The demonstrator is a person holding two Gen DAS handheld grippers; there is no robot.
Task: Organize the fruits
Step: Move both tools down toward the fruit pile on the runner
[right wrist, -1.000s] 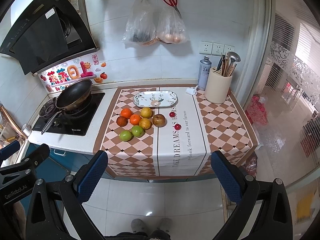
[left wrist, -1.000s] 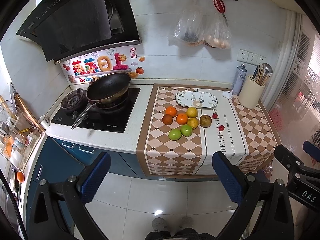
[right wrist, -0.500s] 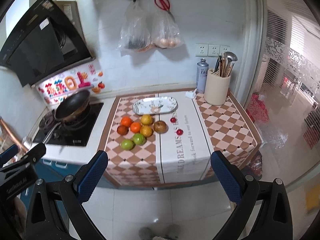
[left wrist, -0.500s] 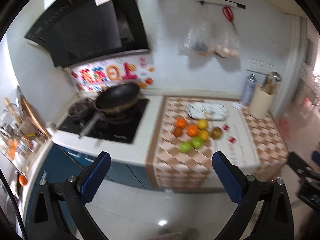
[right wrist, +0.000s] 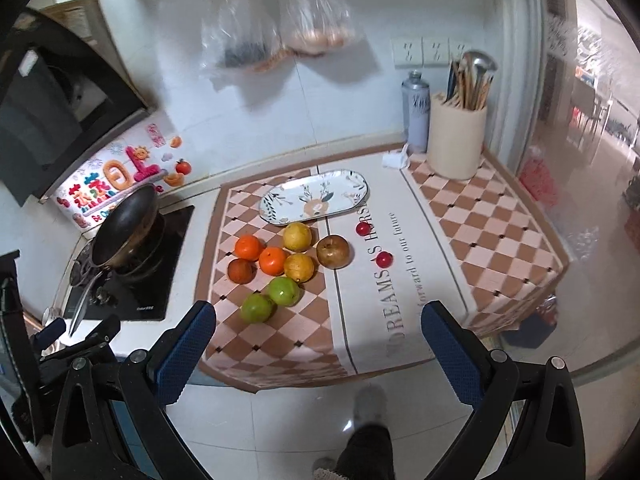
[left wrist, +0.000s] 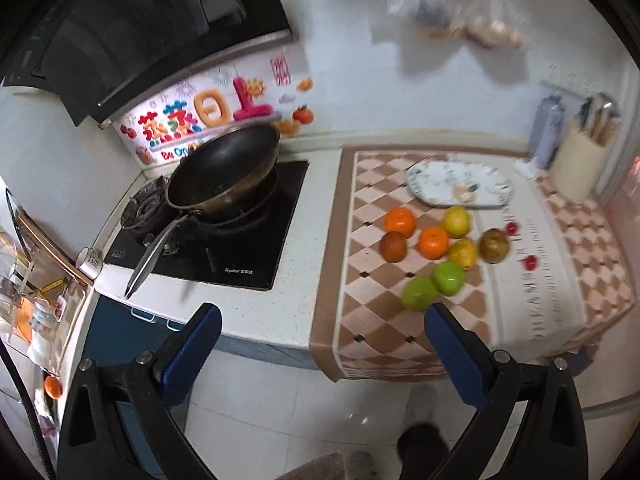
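Hovering in front of the counter's near edge, both grippers stand wide apart at the jaws and hold nothing: the left gripper (left wrist: 320, 344) faces the gap between stove and cloth, the right gripper (right wrist: 318, 338) faces the checked cloth (right wrist: 492, 224). The fruits lie in a loose cluster on the cloth's left half, just near of the oval plate (right wrist: 344, 188), which carries no fruit. Two oranges (right wrist: 248, 247) sit side by side with a darker reddish fruit (right wrist: 241, 271) left of them; two yellow fruits (right wrist: 297, 237) lie to the right, one behind the other, and a brown pear (right wrist: 333, 251) is further right. Two green apples (right wrist: 284, 291) touch each other at the near end of the cluster. Two small red fruits (right wrist: 385, 259) lie apart on the white printed band. Far right stands a utensil pot (right wrist: 456, 140) with a can (right wrist: 416, 120) beside it. A wok (left wrist: 224, 172) rests on the stove at left. The left view is blurred.
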